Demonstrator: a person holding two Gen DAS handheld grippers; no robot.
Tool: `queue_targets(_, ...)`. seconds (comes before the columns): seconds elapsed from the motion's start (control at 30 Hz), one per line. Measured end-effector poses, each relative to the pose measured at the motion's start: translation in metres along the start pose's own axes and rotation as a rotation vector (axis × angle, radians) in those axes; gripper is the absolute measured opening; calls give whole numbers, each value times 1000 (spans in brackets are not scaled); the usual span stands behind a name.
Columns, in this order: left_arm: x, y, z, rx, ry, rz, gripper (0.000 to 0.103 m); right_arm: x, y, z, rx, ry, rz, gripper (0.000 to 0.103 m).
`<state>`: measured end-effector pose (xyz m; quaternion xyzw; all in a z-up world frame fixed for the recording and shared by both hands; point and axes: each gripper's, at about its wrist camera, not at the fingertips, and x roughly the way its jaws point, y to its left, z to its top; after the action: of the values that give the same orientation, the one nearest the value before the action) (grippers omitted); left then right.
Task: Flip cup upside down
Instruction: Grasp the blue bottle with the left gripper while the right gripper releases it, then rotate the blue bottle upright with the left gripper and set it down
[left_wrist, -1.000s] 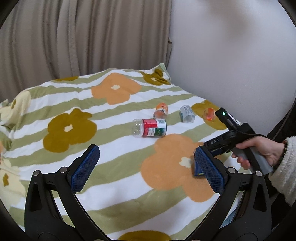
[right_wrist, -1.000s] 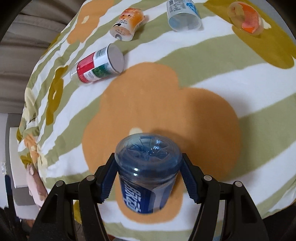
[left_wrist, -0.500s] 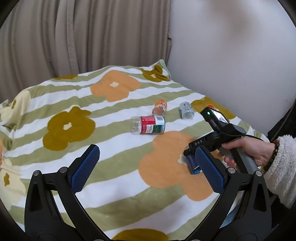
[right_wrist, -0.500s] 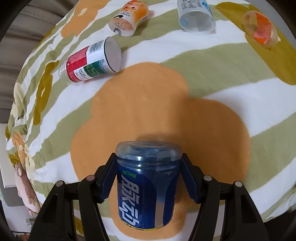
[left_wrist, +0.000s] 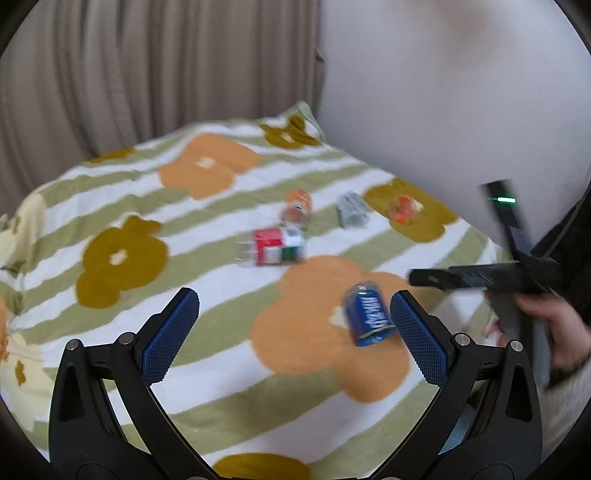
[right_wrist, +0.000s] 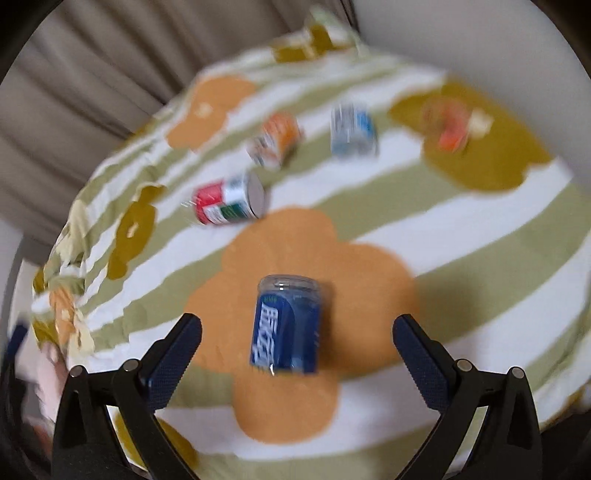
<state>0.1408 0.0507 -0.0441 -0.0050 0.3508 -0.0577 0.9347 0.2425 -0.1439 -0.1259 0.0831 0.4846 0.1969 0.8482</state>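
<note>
A blue-labelled clear cup (right_wrist: 286, 326) stands upside down on an orange flower of the striped blanket, its closed clear end up. It also shows in the left wrist view (left_wrist: 367, 314), leaning slightly. My right gripper (right_wrist: 297, 347) is open, its jaws wide apart on either side of the cup and not touching it. In the left wrist view the right gripper body (left_wrist: 480, 277) is raised to the right of the cup. My left gripper (left_wrist: 295, 321) is open and empty above the blanket's near part.
A red-and-green cup (right_wrist: 229, 201), an orange cup (right_wrist: 275, 138), a pale blue cup (right_wrist: 352, 129) and a small orange-banded cup (right_wrist: 452, 127) lie on their sides farther back. Beige curtains (left_wrist: 147, 74) and a white wall (left_wrist: 443, 92) lie behind the bed.
My right gripper opened and let go of the blue cup, then pulled back and up. The cup now stands free on the blanket. My left gripper barely moved.
</note>
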Motion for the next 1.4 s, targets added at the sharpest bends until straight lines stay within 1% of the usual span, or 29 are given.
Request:
queue_targets(0.07, 21, -18, 14, 21, 56, -18, 103, -40, -3, -19, -39, -146, -21, 103)
queue_targets(0.1, 35, -29, 20, 34, 92, -43, 103, -55, -4, -28, -60, -207, -28, 103)
queue_targets(0.17, 70, -48, 28, 37, 195, -84, 103, -73, -6, -44, -98, -281, -74, 103)
queue_targets(0.2, 93, -55, 28, 26, 262, -105, 103, -78, -8, -49, -108, -302, -90, 103)
queue_targets(0.23, 116, -61, 27, 5, 324, -111, 103, -82, -11, -57, -119, -321, -92, 103)
queue_targets(0.27, 134, -64, 25, -5, 372, -101, 103, -83, -13, -62, -128, -331, -77, 103)
queue_targets(0.3, 159, -70, 22, -10, 443, -75, 103, -86, -17, -69, -134, -341, -61, 103)
queue_targets(0.4, 201, -83, 14, -16, 559, -37, 102, -84, -25, -83, -157, -355, -14, 103)
queue_targets(0.5, 228, -92, 10, -11, 613, 8, 102, -77, -33, -91, -172, -346, 20, 103)
queue_targets(0.6, 251, -95, 6, -35, 667, 23, 97, -72, -39, -96, -183, -345, 34, 103)
queue_targets(0.7, 268, -99, 1, -20, 706, 52, 94, -73, -47, -98, -185, -355, 38, 103)
queue_targets(0.77, 276, -100, -2, -16, 723, 61, 85, -73, -51, -98, -185, -359, 39, 103)
queue_targets(0.83, 284, -96, -6, -43, 744, 58, 69, -73, -56, -99, -181, -360, 48, 103)
queue_targets(0.87, 287, -94, -7, -60, 752, 45, 66, -73, -58, -98, -179, -362, 50, 103)
queue_targets(0.93, 290, -91, -9, -85, 751, 32, 66, -74, -61, -98, -179, -376, 49, 103)
queue_targets(1.0, 286, -89, -8, -99, 732, 22, 65, -75, -64, -99, -178, -384, 56, 103)
queue_targets(1.07, 271, -88, -4, -111, 678, -10, 65, -78, -67, -98, -178, -393, 54, 103)
queue_targets(1.1, 257, -87, 0, -115, 626, -32, 65, -81, -68, -99, -179, -401, 54, 103)
queue_targets(1.17, 218, -87, 2, -115, 477, -74, 65, -85, -70, -100, -175, -412, 62, 103)
queue_targets(1.23, 193, -88, -8, -91, 372, -65, 65, -85, -73, -101, -162, -420, 82, 103)
queue_targets(1.3, 172, -89, -25, -83, 272, -56, 65, -82, -74, -104, -155, -421, 98, 103)
queue_targets(1.33, 168, -88, -31, -82, 236, -51, 65, -81, -74, -105, -156, -421, 103, 103)
queue_targets(1.4, 159, -90, -40, -90, 195, -40, 65, -76, -72, -109, -168, -410, 104, 103)
